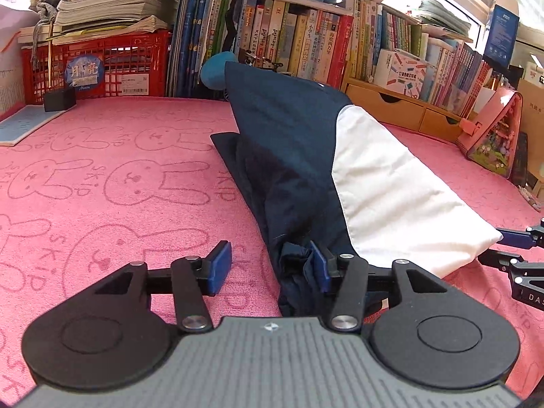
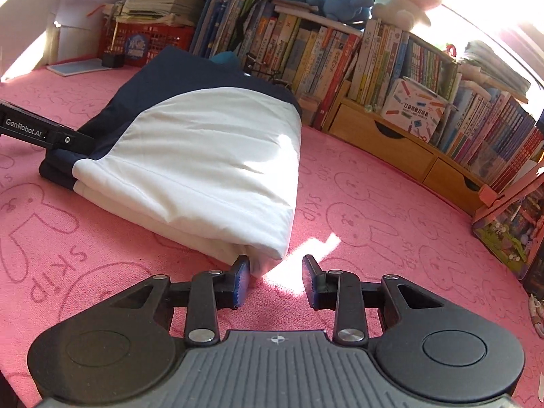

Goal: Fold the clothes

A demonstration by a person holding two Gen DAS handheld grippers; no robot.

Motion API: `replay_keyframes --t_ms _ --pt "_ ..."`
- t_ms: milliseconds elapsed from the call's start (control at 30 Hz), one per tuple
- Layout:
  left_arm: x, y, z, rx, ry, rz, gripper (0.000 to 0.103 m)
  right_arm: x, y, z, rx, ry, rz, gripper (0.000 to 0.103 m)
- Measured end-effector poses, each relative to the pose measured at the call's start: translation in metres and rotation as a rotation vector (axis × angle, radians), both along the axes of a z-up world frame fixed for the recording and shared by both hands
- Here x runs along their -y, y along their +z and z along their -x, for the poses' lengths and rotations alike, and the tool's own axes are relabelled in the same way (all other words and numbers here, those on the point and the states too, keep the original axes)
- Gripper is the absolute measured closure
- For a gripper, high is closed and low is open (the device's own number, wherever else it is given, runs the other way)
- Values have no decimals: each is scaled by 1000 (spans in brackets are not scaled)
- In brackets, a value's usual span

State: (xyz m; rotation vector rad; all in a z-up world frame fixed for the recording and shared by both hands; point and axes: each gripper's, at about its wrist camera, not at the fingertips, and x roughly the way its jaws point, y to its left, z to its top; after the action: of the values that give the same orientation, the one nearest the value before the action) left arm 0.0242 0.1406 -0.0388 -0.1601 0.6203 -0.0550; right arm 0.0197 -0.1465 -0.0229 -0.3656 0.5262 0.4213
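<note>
The navy-and-white garment [image 2: 204,156] lies as a layered, soft cotton bundle on the pink rabbit-print worktop [image 2: 374,204], long axis running away toward the bookshelf [image 2: 340,51]. My left gripper [image 1: 272,268] stands spread at its navy near end, one pad touching cloth. My right gripper [image 2: 275,280] stands spread at its white near corner, holding nothing.

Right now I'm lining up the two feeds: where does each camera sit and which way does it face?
Left wrist: on the left gripper, low over the pink mat, facing the bookshelf along the garment's navy edge; its open fingers show.
Right wrist: on the right gripper, facing the garment's white corner; its open fingers show.
Shared: garment, mat, bookshelf, red crate; each sees the other gripper.
</note>
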Motion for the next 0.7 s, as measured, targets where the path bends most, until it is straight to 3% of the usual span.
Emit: replay_keyframes --t_ms 67,167,300,400,500,633,700 --pt "2 -1 1 7 -1 -18 53 10 5 4 -53 39 -49 64" --pt "4 -1 3 14 -1 -34 53 21 29 -7 -76 43 -219 64" --pt "1 -1 6 10 -4 -13 53 -20 36 -53 -67 93 -290 65" --pt "0 1 12 -5 -17 -6 53 -83 30 -77 1 184 -284 65" --pt "-9 15 20 3 -3 -3 53 -144 17 -109 -67 203 -296 65" --pt "-22 35 31 17 18 -1 54 -180 -1 -118 -67 221 -230 64" --pt "-28 45 36 24 28 0 58 -178 -4 -114 -64 232 -237 63"
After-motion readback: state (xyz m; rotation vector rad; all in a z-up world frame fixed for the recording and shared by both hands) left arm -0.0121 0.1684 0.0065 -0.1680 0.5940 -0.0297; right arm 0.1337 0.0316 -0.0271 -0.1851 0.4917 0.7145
